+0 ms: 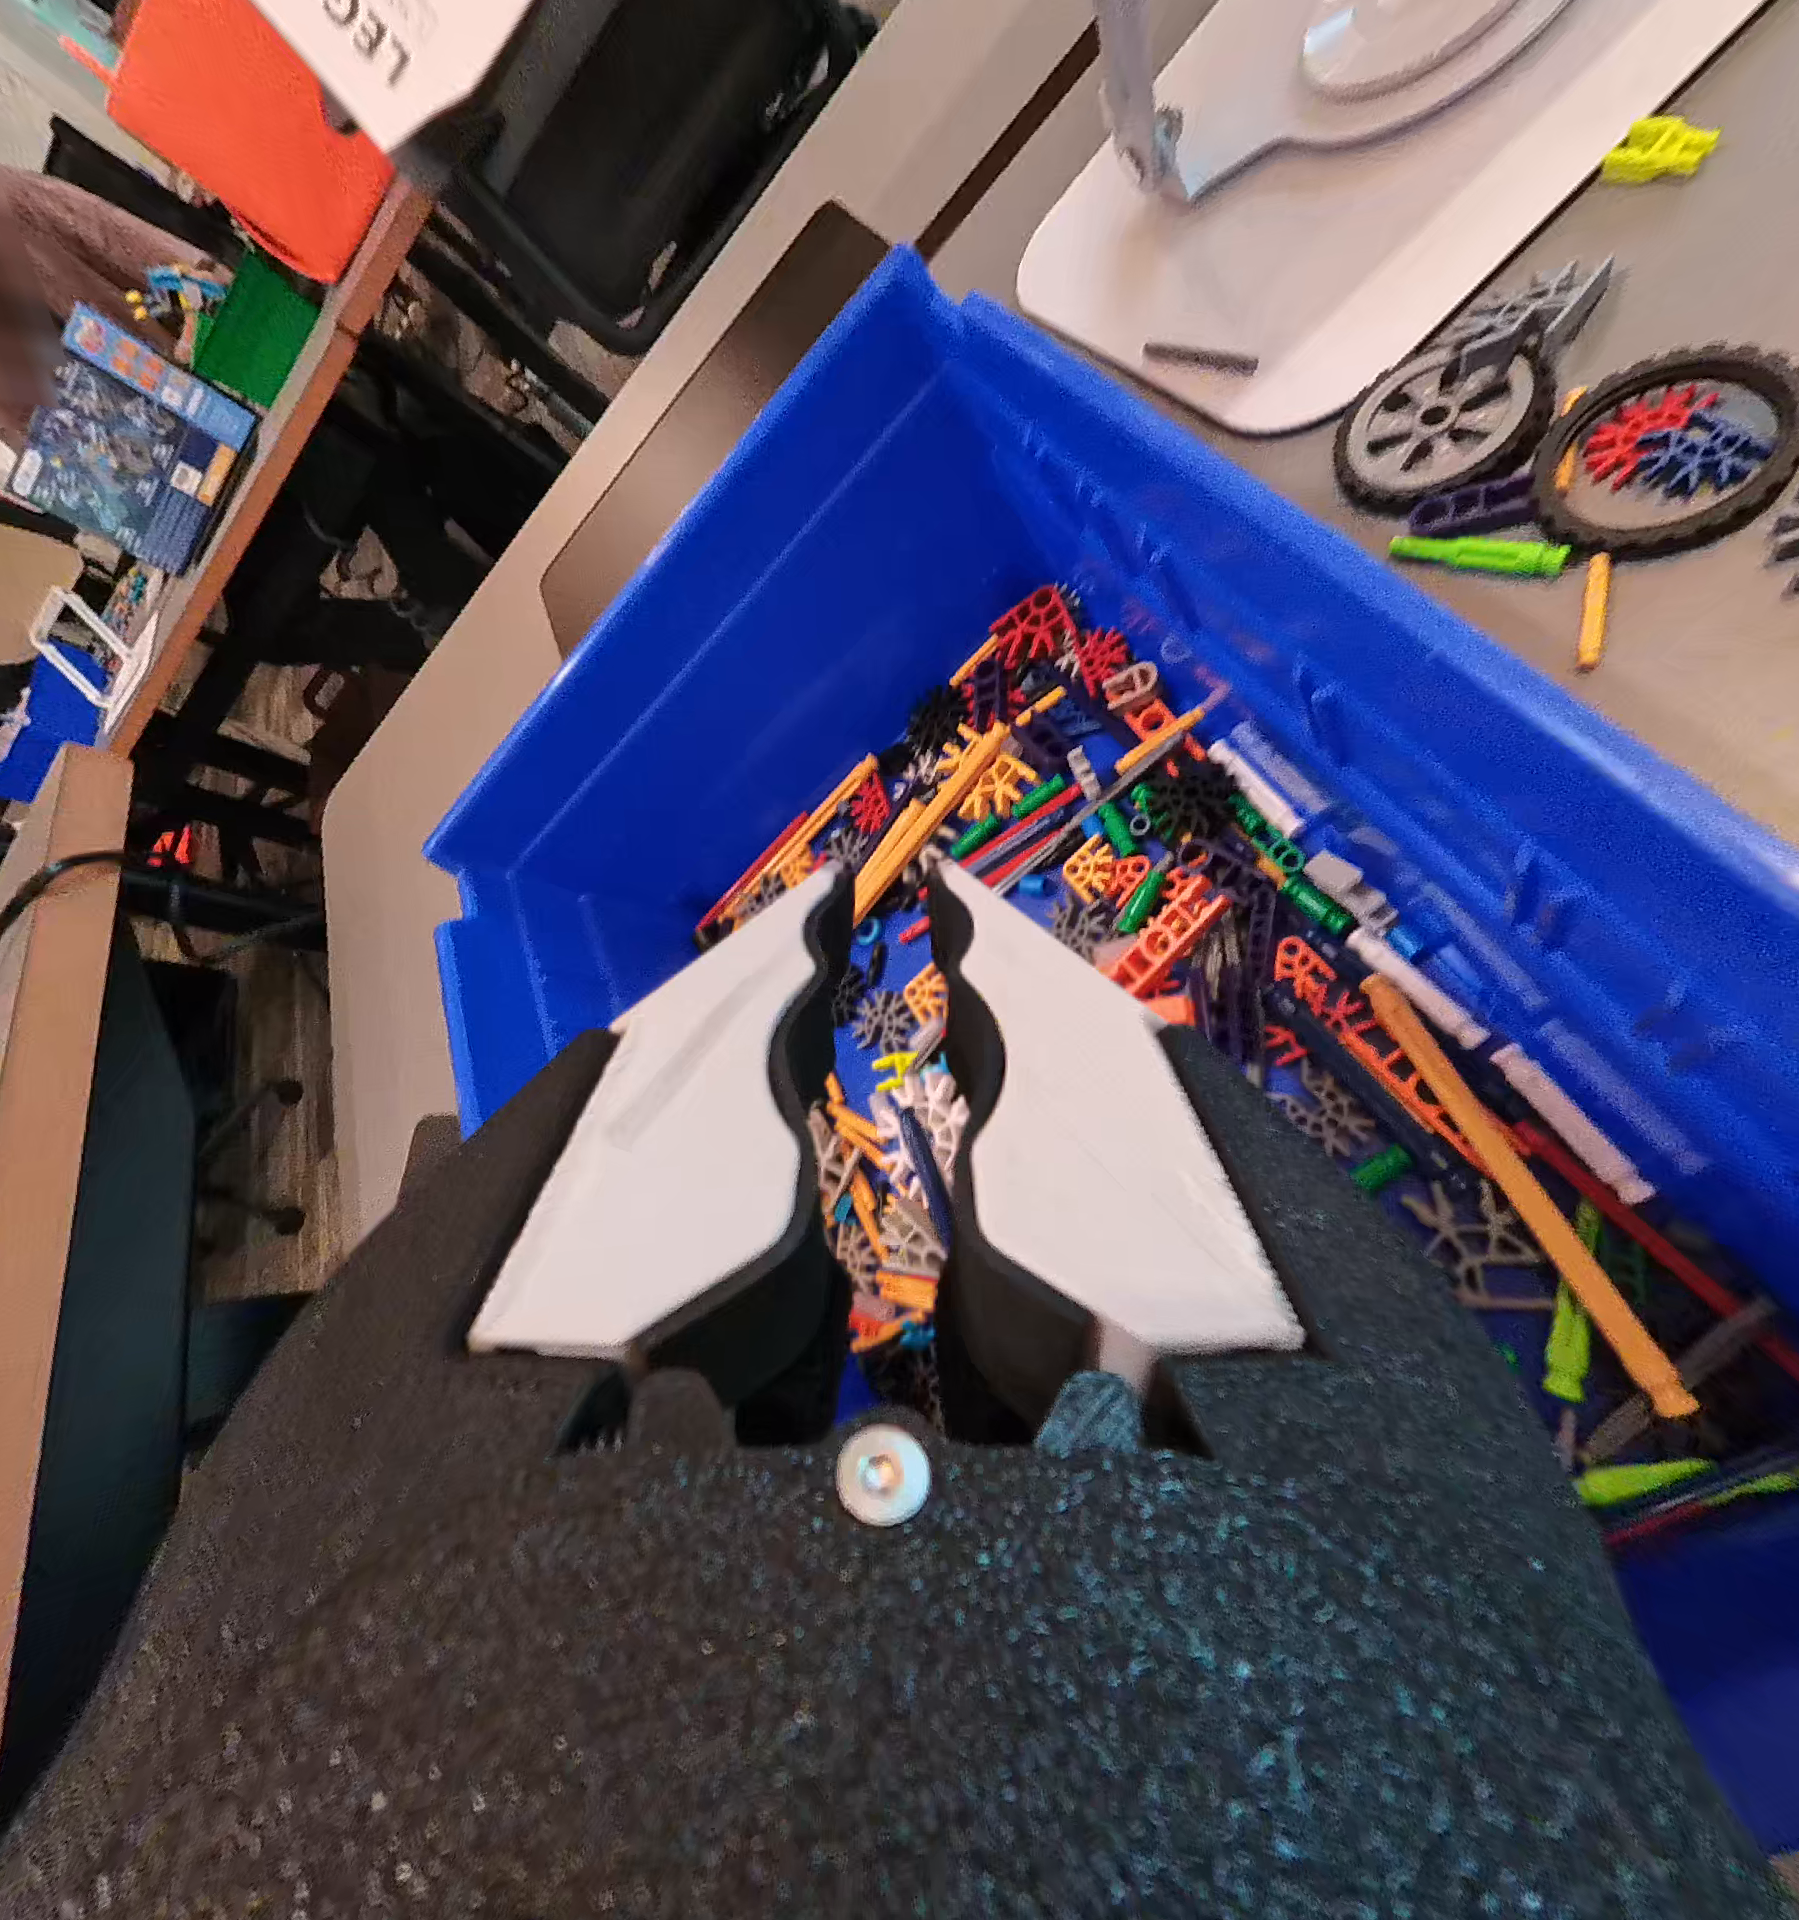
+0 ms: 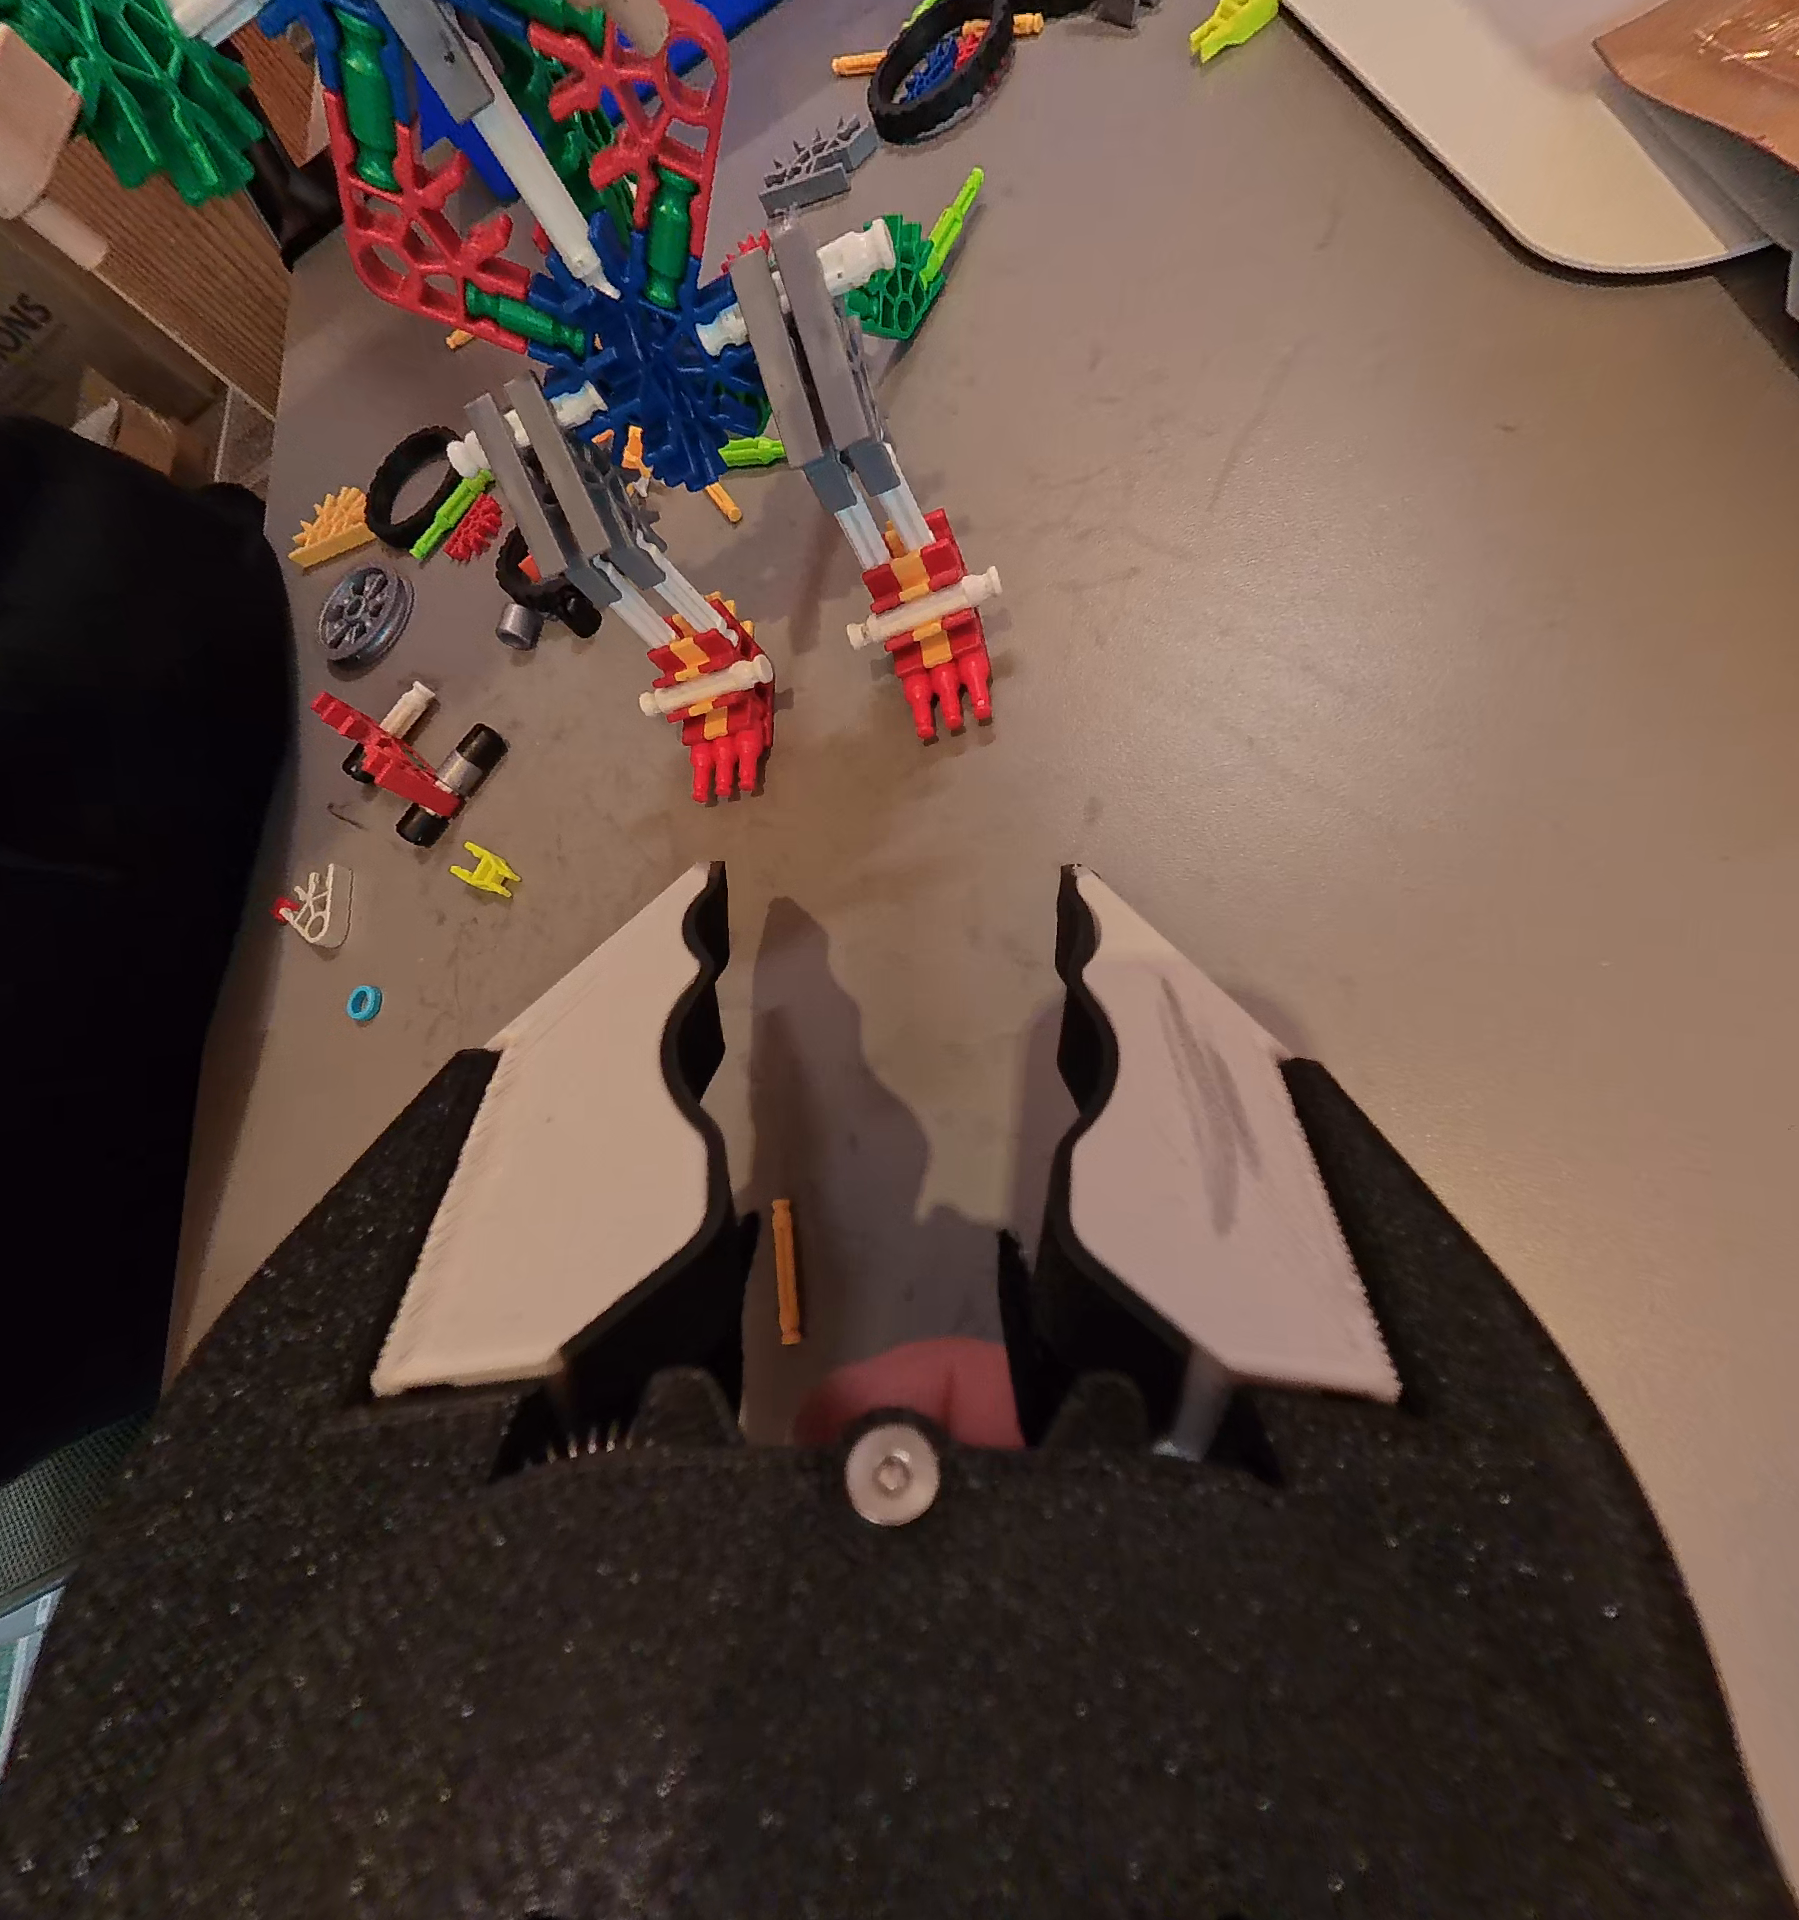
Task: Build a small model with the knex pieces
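Left gripper (image 1: 890,883): over the blue bin (image 1: 1342,665), jaws nearly closed with a narrow gap, holding nothing; loose construction pieces (image 1: 1103,831) lie beneath.
Right gripper (image 2: 893,868): above the table (image 2: 1394,727), jaws wide apart, empty.
Nearest items: small orange rod (image 2: 786,1283) lies between the right jaws, by the left one (contact cannot be told); toy model (image 2: 666,364) stands ahead, apart.
Handling advice: centre any piece between the jaws before closing.

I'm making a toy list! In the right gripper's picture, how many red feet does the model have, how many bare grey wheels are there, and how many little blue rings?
red feet: 2
bare grey wheel: 1
little blue ring: 1
Total: 4
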Tool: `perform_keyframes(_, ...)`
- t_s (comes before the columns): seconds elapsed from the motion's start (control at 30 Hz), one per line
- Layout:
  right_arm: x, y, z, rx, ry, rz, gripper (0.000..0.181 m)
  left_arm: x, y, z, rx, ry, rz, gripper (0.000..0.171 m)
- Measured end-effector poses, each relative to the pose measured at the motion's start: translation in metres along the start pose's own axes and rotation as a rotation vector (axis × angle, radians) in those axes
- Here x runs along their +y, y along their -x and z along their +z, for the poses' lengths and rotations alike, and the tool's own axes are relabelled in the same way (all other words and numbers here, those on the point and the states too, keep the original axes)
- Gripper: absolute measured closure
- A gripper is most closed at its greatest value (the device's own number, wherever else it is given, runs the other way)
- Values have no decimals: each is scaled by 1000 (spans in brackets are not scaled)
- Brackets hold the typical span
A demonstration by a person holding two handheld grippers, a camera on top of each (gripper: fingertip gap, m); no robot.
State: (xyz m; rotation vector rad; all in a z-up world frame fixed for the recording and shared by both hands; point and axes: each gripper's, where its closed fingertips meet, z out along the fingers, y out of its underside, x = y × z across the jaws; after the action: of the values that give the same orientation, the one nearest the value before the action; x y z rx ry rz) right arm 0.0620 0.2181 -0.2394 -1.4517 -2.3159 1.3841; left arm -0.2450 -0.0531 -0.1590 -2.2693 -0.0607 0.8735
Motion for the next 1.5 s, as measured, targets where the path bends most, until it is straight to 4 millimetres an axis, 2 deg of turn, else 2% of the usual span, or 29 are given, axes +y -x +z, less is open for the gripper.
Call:
perform_keyframes(0.2,0,0,0,0,1,0,118,25,4,-7,25,78,-56,158)
perform_keyframes(0.3,0,0,0,0,0,1,118,29,9,-10,22,105,-45,157)
perform_keyframes(0.5,0,0,0,-3,-1,5,119,53,4,-10,71,224,-13,157)
perform_keyframes(0.67,0,0,0,-4,0,7,119,68,-18,-11,194,312,-53,159)
perform_keyframes(0.87,-1,0,0,-5,-1,8,119,92,-28,-5,227,410,-39,158)
perform_keyframes(0.97,0,0,0,-4,-1,7,119,93,-35,-6,253,420,-49,156)
perform_keyframes(1.07,0,0,0,-4,-1,7,119,95,-44,-15,313,458,-64,154)
perform_keyframes(1.23,0,0,0,-4,-1,7,119,101,-49,-19,345,482,-52,151)
perform_keyframes(1.37,0,0,0,-5,-1,9,119,87,-51,-26,387,420,-74,151)
perform_keyframes(1.5,0,0,0,-6,-1,10,119,81,-66,-37,492,386,-79,148)
